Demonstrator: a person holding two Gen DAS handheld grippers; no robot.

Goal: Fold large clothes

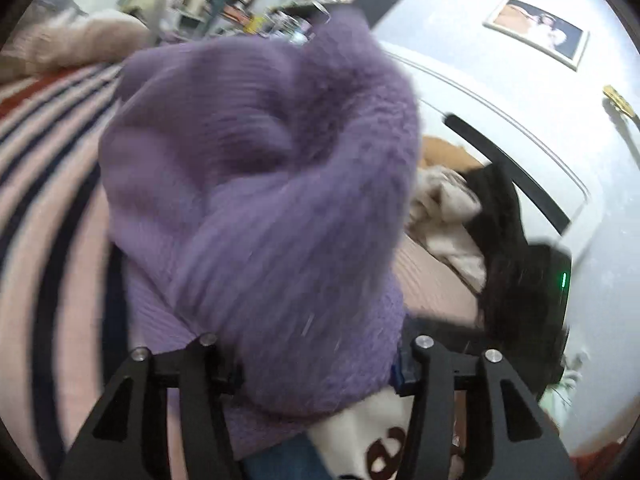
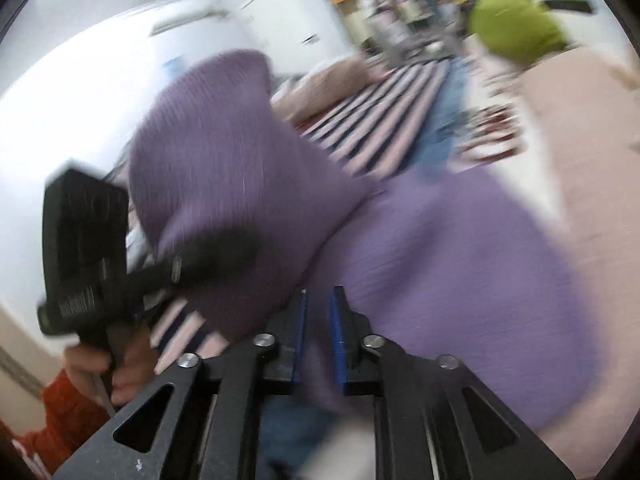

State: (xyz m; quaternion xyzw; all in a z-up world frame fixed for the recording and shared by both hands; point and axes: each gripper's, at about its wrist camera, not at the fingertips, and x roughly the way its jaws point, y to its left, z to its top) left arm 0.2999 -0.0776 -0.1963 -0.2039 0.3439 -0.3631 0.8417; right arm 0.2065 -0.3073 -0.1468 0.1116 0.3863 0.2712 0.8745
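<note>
A purple sweater [image 1: 256,184] is bunched and lifted over the bed [image 1: 44,184] by the left gripper [image 1: 316,360], clamped. The right gripper [image 2: 319,340], slightly parted, holds nothing clearly. Mid-fold; laying flat is needed next.

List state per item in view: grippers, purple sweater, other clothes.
left gripper: shut on a bunch of the purple sweater
right gripper: jaws slightly apart, nothing clearly pinched
purple sweater: one part lifted, the rest flat on the bed
beige and black clothes: in an unfolded heap
</note>
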